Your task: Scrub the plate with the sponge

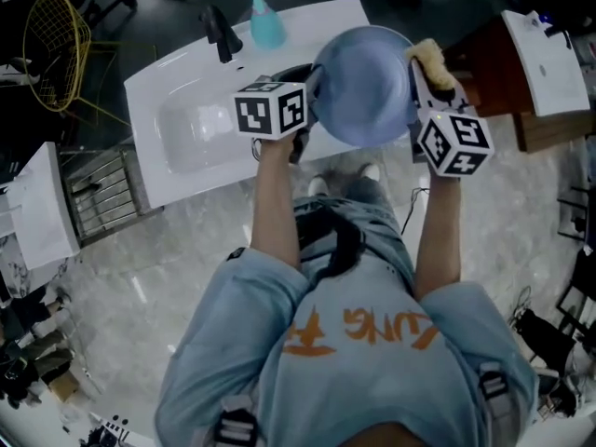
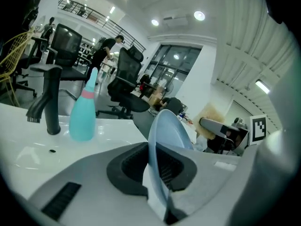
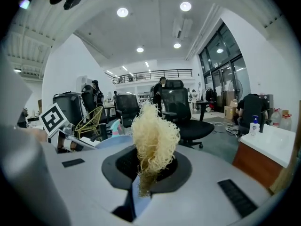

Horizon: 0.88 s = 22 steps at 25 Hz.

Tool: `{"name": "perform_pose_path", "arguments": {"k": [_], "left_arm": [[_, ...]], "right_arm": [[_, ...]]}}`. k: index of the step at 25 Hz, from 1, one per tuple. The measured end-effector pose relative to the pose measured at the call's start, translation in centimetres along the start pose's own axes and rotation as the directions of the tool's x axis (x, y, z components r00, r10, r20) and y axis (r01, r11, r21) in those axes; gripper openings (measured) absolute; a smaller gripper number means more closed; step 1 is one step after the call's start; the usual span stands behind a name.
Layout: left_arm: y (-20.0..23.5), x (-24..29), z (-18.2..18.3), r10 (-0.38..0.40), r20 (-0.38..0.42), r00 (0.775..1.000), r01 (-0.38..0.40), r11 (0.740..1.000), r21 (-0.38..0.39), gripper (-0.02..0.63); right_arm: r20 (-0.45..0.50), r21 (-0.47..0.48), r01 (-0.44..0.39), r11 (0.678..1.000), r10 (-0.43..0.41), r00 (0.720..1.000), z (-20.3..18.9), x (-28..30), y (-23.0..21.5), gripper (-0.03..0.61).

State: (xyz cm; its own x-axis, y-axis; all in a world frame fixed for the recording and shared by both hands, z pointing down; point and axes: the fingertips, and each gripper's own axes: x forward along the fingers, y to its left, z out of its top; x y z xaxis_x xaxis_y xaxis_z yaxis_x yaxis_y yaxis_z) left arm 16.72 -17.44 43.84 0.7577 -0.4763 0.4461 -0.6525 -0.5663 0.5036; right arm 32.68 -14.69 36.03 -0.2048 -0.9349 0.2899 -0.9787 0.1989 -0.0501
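Left gripper [image 1: 305, 117] is clamped narrowly on the rim of the blue plate [image 1: 363, 84], held on edge at upper centre by the white sink [image 1: 149, 96]. Right gripper [image 1: 425, 96] pinches the yellow sponge [image 1: 435, 63] beside the plate's right rim; contact unconfirmed. Judgement: scrubbing is still outstanding.

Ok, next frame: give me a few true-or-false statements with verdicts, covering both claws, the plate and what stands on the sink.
1. The left claw is shut on the rim of the blue plate. True.
2. The right claw holds nothing. False: it is shut on a yellow fibrous sponge.
3. The blue plate lies flat in the basin of the sink. False: the left claw holds it up in the air.
4. A teal bottle stands beside the black faucet. True.
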Motion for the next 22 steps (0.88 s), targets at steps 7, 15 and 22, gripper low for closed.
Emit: {"name": "perform_pose_path", "arguments": {"k": [7,15,22], "left_arm": [[-0.6,-2.6,1.4,0.017,0.037,0.999,-0.018,0.999,0.035,0.026],[1.0,-6.1,-0.3,0.054,0.061,0.997,-0.054,0.999,0.007,0.028],[1.9,-8.5,-2.1,0.073,0.072,0.995,-0.072,0.997,-0.025,0.027]], "right_arm": [[-0.070,-0.108,-0.254,0.961,0.248,0.966,1.5,2.7,8.3,0.031],[-0.175,-0.157,-0.434,0.887,0.407,0.896,-0.8,4.7,16.4,0.031],[-0.227,-0.159,-0.491,0.856,0.452,0.862,-3.0,5.4,20.1,0.031]]}}
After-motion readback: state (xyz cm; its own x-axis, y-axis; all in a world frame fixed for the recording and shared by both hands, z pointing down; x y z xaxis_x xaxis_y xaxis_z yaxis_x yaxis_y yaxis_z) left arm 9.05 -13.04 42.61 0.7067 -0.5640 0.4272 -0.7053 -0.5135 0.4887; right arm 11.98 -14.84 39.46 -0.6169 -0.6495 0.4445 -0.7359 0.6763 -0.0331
